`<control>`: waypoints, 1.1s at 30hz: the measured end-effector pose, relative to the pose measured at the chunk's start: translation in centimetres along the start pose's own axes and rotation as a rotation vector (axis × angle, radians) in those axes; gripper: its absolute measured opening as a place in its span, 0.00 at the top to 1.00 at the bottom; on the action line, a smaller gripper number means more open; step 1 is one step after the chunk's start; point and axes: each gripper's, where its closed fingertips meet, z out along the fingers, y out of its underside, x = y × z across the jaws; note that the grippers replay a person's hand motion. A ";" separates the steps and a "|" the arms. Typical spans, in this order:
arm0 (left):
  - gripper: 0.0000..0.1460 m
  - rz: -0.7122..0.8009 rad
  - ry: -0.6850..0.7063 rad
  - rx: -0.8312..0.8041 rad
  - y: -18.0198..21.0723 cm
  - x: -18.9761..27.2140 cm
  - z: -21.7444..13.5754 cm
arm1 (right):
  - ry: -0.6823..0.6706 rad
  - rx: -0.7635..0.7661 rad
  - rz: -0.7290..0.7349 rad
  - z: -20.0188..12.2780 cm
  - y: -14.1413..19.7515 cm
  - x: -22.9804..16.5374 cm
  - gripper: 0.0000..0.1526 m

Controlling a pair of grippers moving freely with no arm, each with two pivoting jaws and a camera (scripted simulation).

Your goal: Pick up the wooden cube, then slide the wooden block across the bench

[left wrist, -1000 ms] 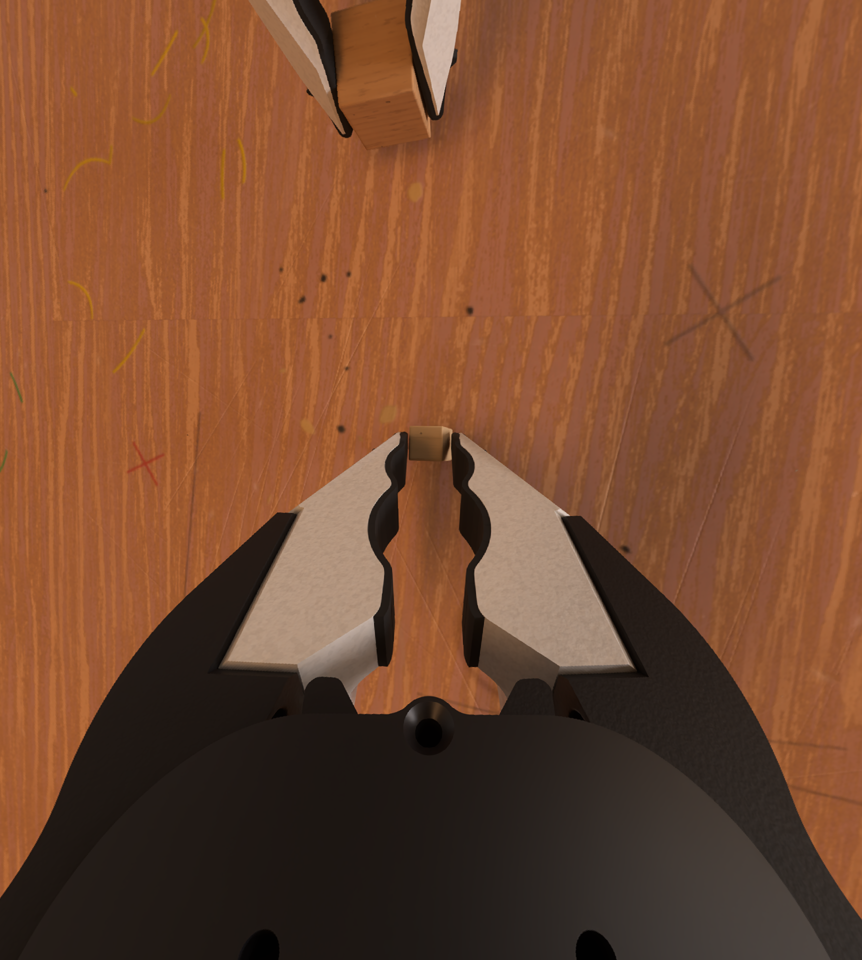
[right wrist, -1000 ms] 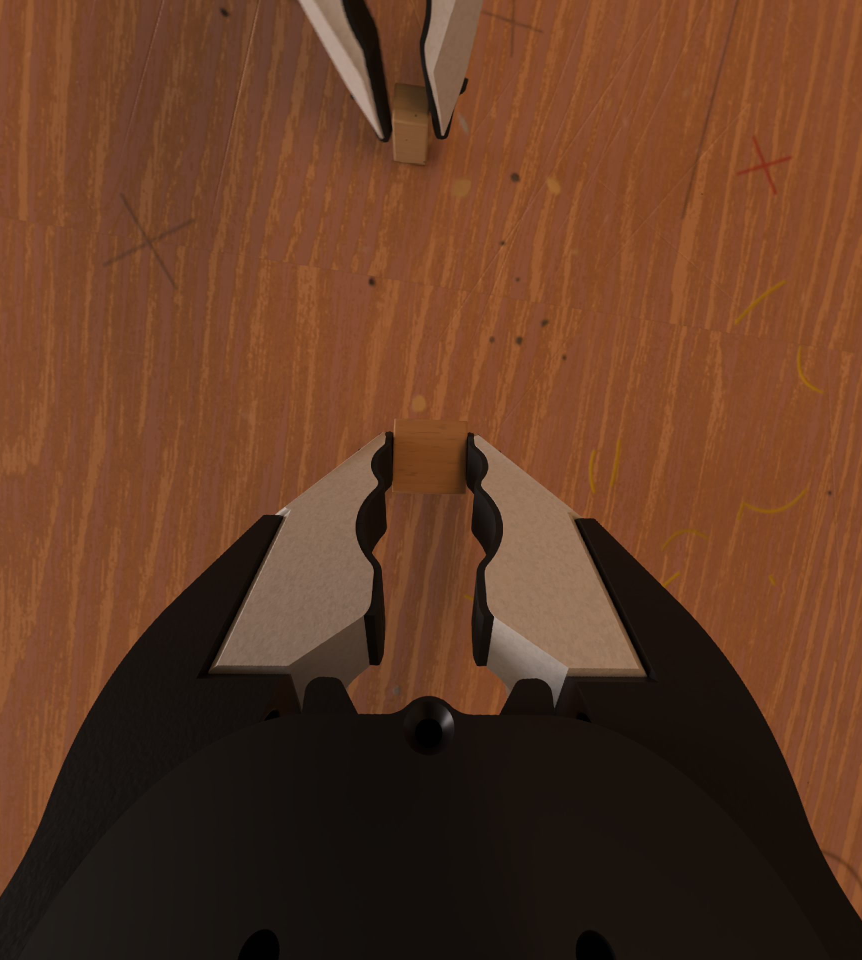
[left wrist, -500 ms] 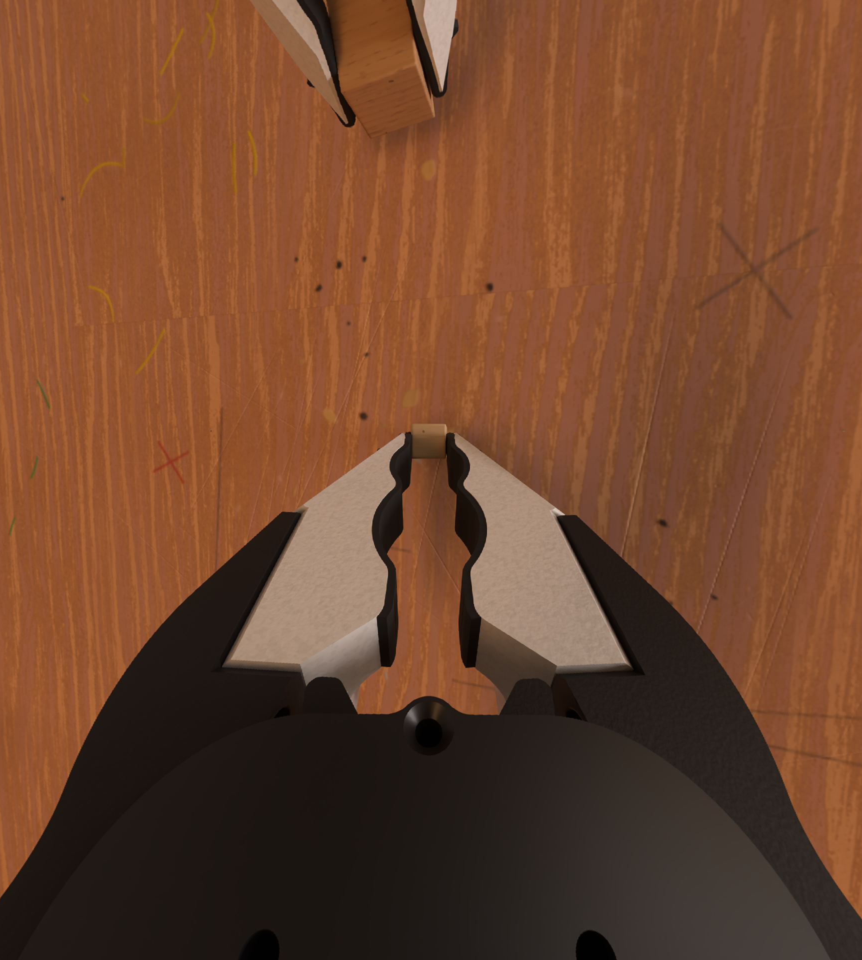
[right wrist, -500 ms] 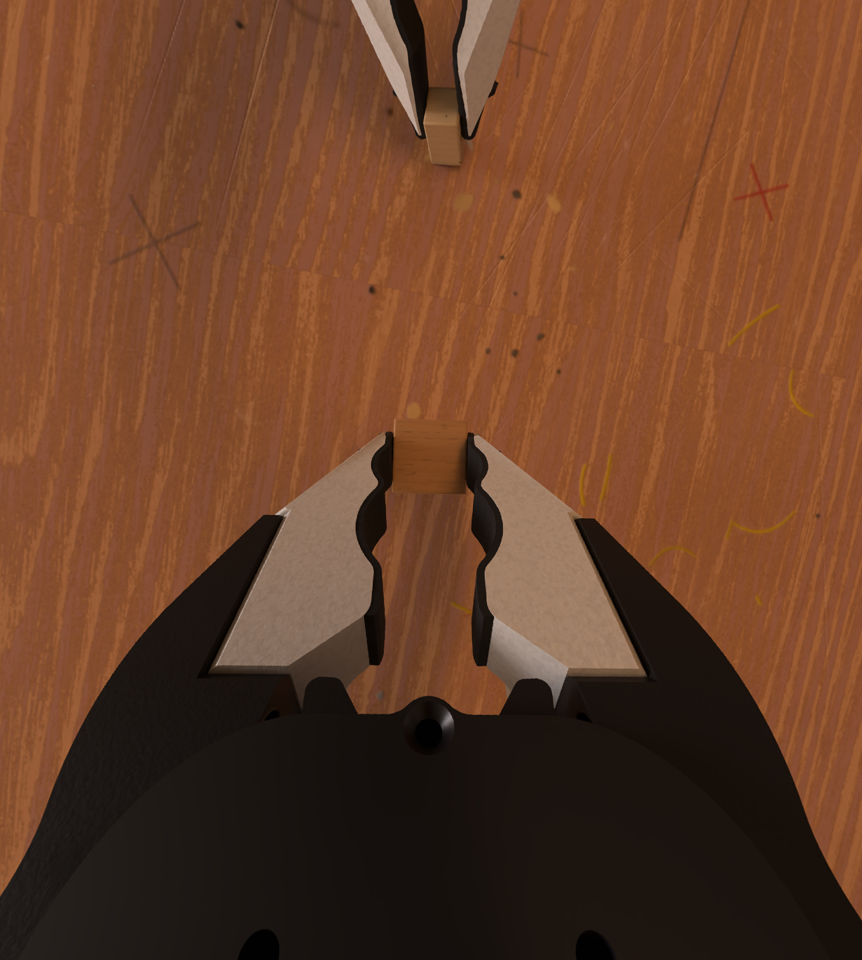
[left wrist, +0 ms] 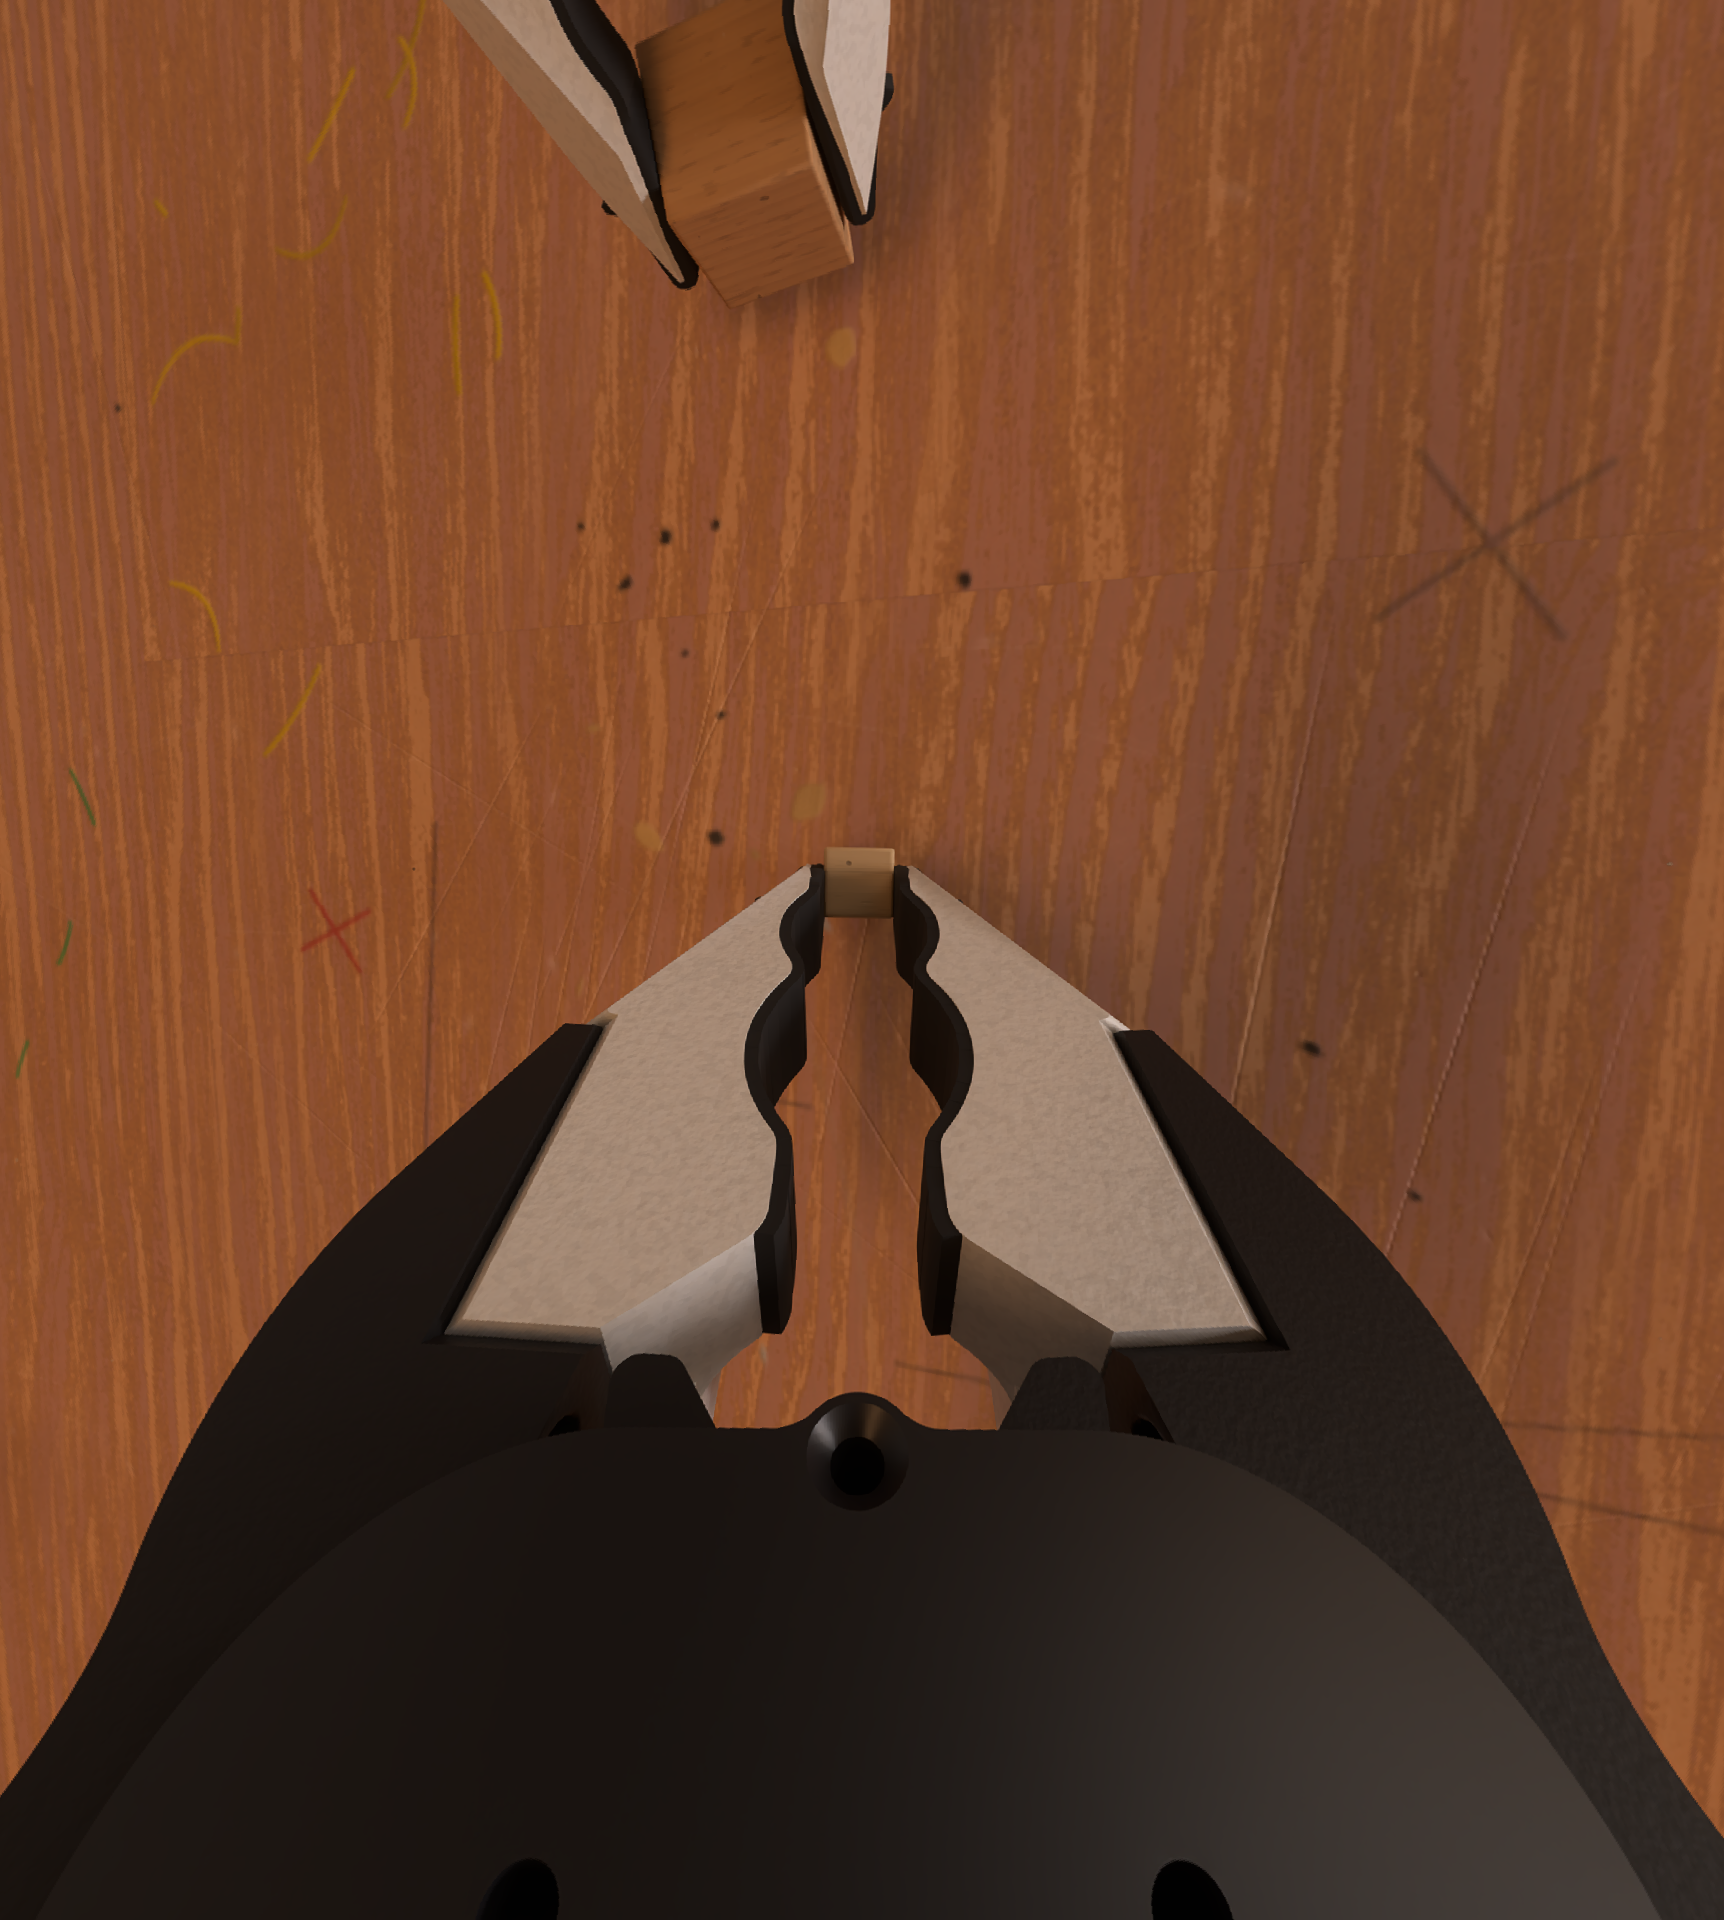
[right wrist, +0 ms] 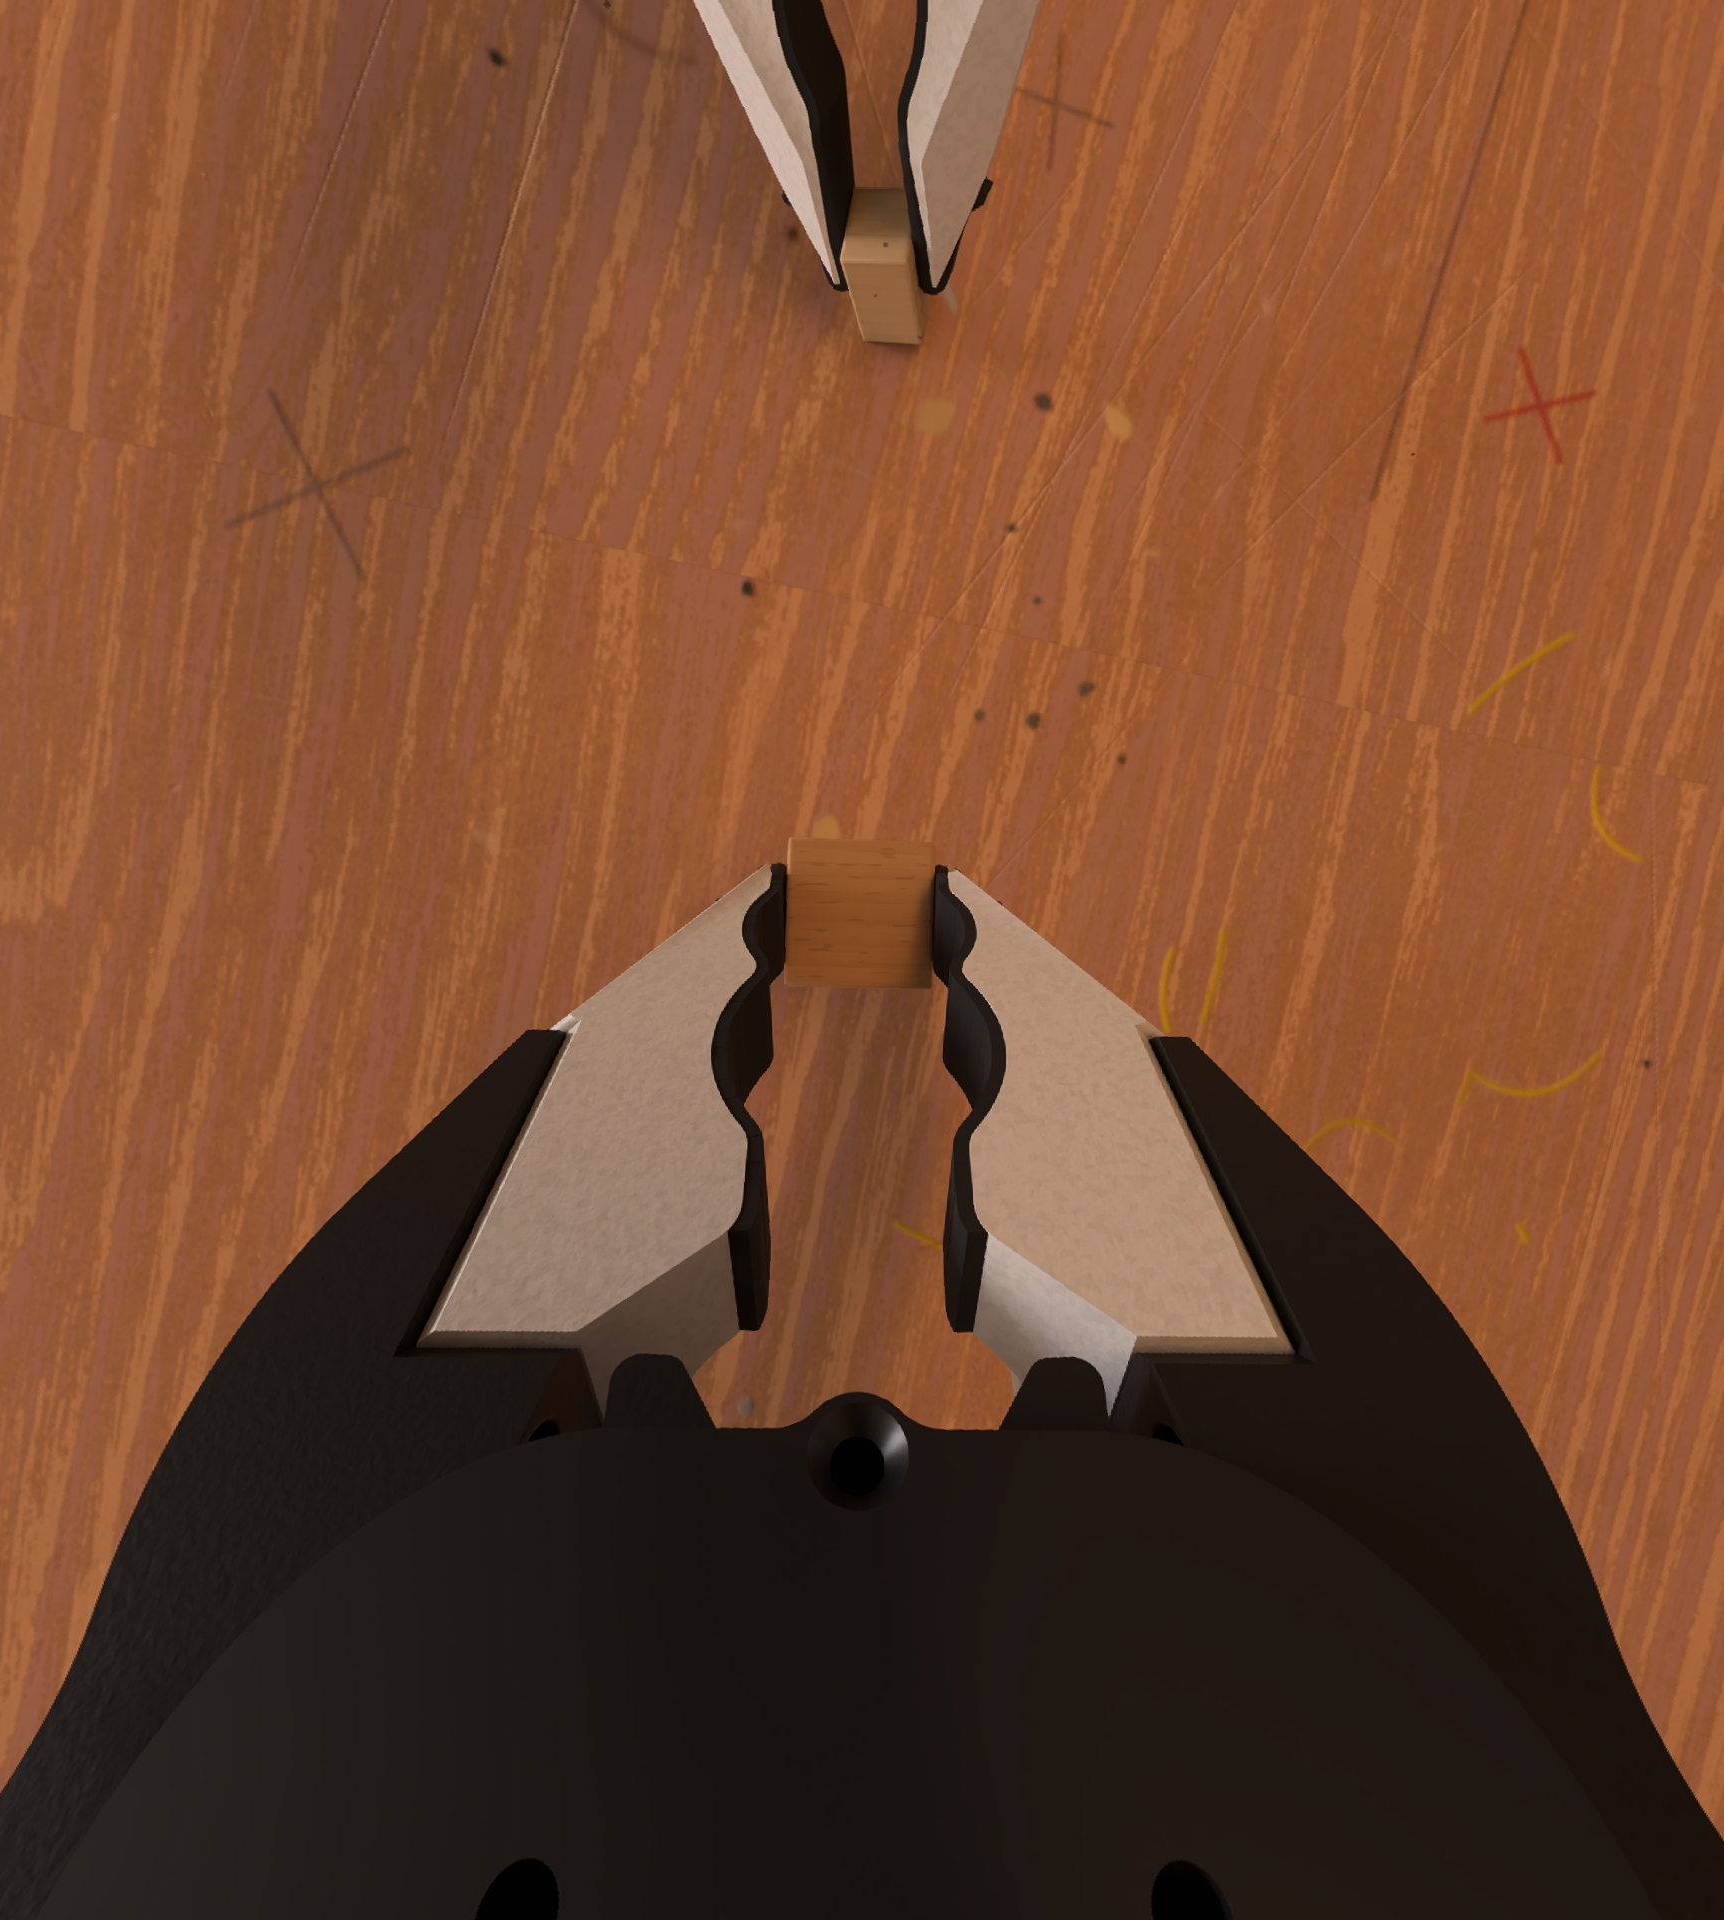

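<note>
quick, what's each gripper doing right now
Left gripper: closed on the small pale wooden cube.
Right gripper: closed on the larger wooden block.

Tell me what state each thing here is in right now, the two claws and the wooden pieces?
left gripper: shut on the small pale wooden cube, at its fingertips.
wooden cube: pinched between the left gripper's fingers.
right gripper: shut on the larger wooden block.
wooden block: clamped between the right gripper's fingers.
bench: bare wood, scratched, with pen crosses.
</note>
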 end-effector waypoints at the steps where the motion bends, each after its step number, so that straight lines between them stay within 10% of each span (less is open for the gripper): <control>1: 0.92 0.000 0.000 0.000 0.0 0.0 0.0 | -0.001 0.000 -0.001 0.0 0.0 0.0 0.82; 26: 0.92 0.015 0.006 0.006 -0.2 0.3 0.0 | -0.002 -0.028 -0.049 -0.7 -0.2 0.6 0.82; 33: 0.92 0.228 0.081 -0.015 -0.2 0.7 -0.1 | -0.071 -0.084 -0.162 -0.9 -0.9 0.8 0.82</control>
